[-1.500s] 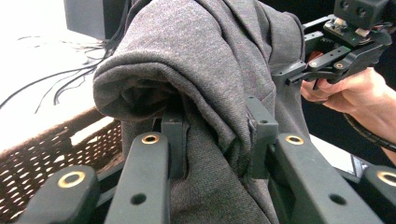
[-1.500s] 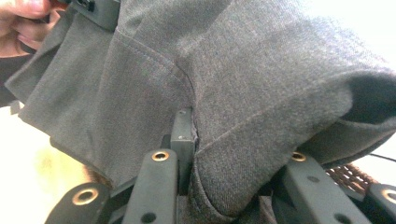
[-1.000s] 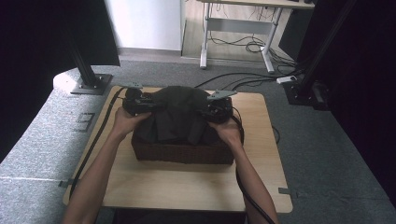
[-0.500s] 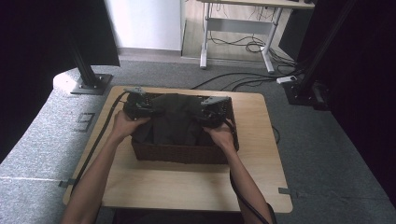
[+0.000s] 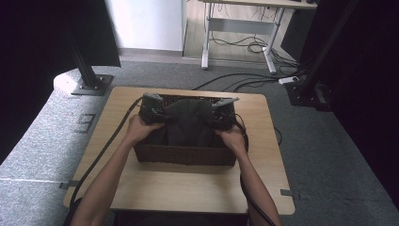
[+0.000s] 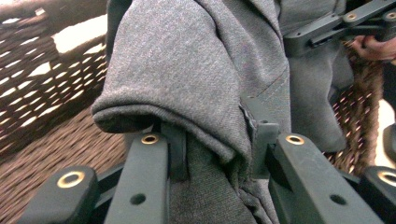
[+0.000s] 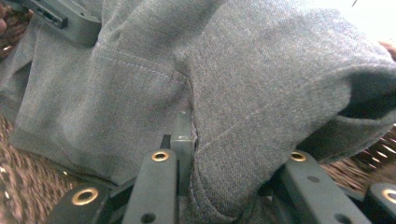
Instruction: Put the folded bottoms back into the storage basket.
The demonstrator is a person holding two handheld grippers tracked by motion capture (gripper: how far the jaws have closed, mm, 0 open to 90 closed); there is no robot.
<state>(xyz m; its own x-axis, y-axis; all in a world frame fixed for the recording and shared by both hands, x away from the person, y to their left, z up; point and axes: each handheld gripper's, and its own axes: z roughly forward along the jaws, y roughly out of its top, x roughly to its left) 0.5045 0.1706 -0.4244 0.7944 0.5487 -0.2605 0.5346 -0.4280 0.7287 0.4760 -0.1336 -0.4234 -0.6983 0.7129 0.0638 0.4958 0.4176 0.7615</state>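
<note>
High view, garment: I see the folded dark grey garment [image 5: 187,123] slung between my two grippers, its lower part already inside the woven basket [image 5: 184,155] on the wooden table [image 5: 188,188].
High view, grippers: the left gripper [image 5: 151,109] sits at the garment's left edge, the right gripper [image 5: 225,111] at its right edge, both above the basket's far half.
Left gripper view, grip: jaws nearly closed, pinching a thick fold of the garment [image 6: 196,84]; basket wall [image 6: 42,88] to the side of the jaws, basket floor just beneath.
Right gripper view, grip: jaws likewise nearly closed, clamped on a bunched fold of the garment [image 7: 252,93]; basket weave [image 7: 28,186] below them.
Step in hand, my judgement: lowering the garment into the basket.
How I'd do it well: bring both hands down level and together so the fold stays flat, keep clear of the basket walls, and let go only once the cloth rests on the floor.
</note>
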